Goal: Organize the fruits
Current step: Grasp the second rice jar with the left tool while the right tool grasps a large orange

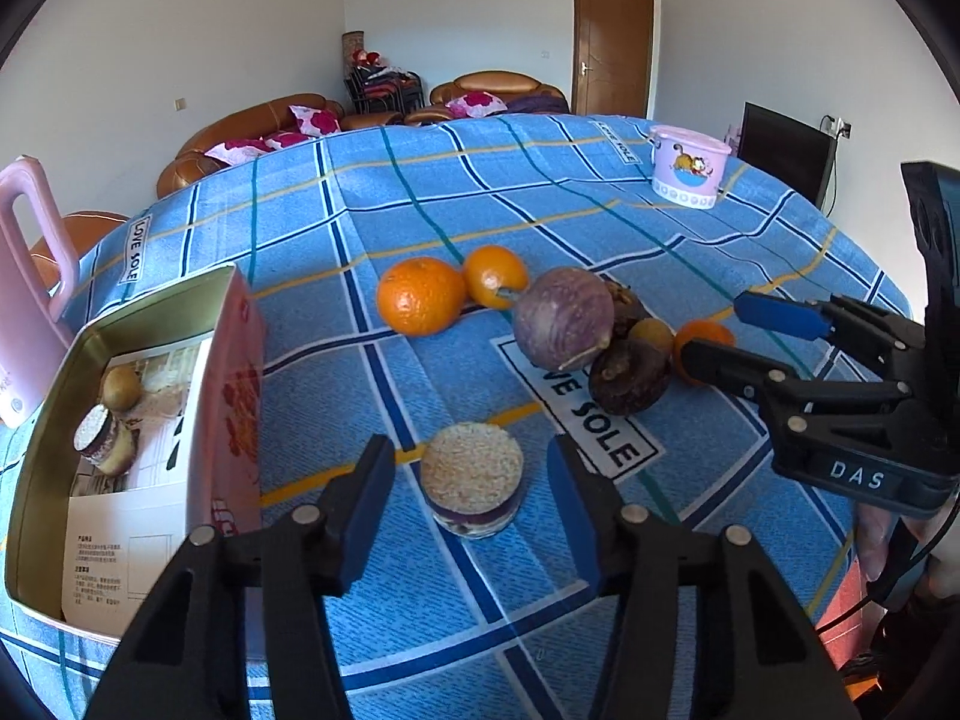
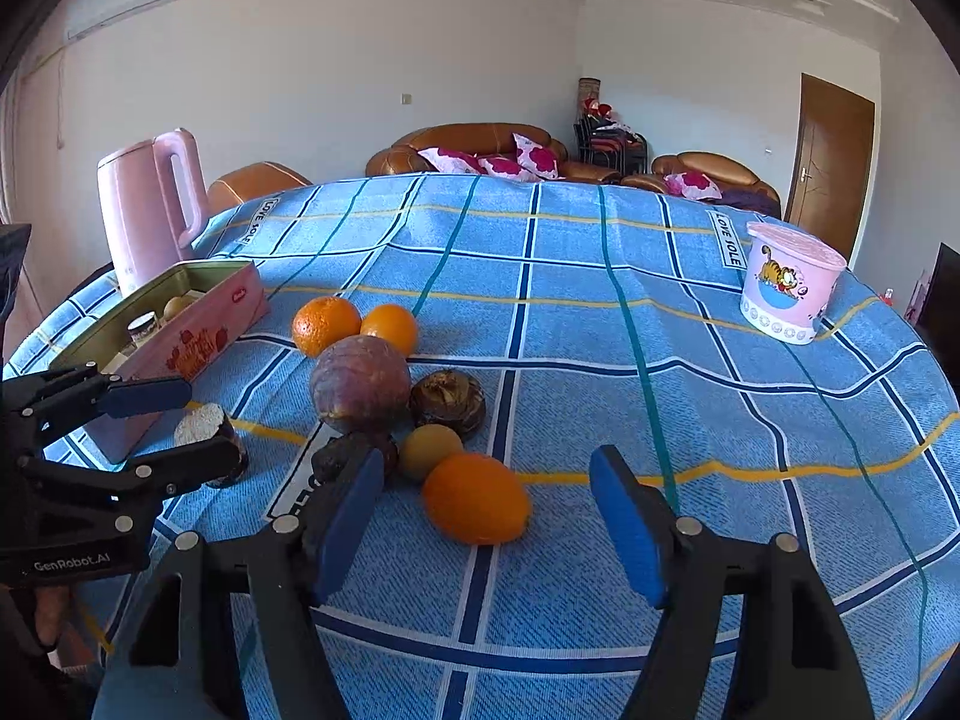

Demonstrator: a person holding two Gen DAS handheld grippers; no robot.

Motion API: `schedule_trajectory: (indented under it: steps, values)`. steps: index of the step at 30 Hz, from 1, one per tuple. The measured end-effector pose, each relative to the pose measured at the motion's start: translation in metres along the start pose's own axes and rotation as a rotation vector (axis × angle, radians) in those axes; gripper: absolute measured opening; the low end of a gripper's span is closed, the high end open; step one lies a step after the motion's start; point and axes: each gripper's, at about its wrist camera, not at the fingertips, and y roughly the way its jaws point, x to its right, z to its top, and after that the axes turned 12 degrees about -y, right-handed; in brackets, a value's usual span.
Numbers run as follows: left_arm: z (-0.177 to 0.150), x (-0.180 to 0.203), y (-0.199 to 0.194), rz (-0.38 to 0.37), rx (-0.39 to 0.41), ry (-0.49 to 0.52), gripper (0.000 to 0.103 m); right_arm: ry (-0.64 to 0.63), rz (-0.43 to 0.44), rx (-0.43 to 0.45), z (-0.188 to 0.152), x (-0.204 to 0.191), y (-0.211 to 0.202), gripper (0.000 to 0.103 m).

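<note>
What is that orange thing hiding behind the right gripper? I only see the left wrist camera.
Observer: A whole orange, lying untouched between the right gripper's open fingers.
Operator: And the pink handle at my left edge?
Observer: It belongs to a tall pink kettle standing behind the tin box.
Operator: What's tucked behind the purple fruit?
Observer: A dark wrinkled fruit, close beside the purple fruit.

A home living room: brown leather sofas with floral cushions line white walls, beside a wooden door. A table under a blue checked cloth holds a pink kettle (air conditioner overhead).
</note>
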Motion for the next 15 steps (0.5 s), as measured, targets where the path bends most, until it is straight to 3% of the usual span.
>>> schedule_trajectory:
  steps: [4, 5, 6, 8, 15]
  values:
    - [0.001, -0.003, 0.005, -0.005, -0.024, -0.023, 0.049, -0.008, 0.044, -0.059, 0.000, -0.002, 0.011, 0.058]
    - [0.001, -0.003, 0.006, -0.010, -0.030, -0.024, 0.041, -0.009, 0.051, -0.069, 0.000, -0.002, 0.013, 0.056]
    - [0.000, -0.003, 0.006, -0.015, -0.035, -0.025, 0.036, -0.010, 0.059, -0.075, 0.000, -0.002, 0.014, 0.050]
    - [-0.001, -0.002, 0.004, -0.017, -0.025, -0.024, 0.036, -0.006, 0.073, -0.083, -0.002, -0.002, 0.016, 0.042]
    - [-0.003, -0.001, -0.006, -0.003, 0.046, -0.015, 0.036, 0.003, 0.089, -0.034, -0.005, -0.001, 0.009, 0.040]
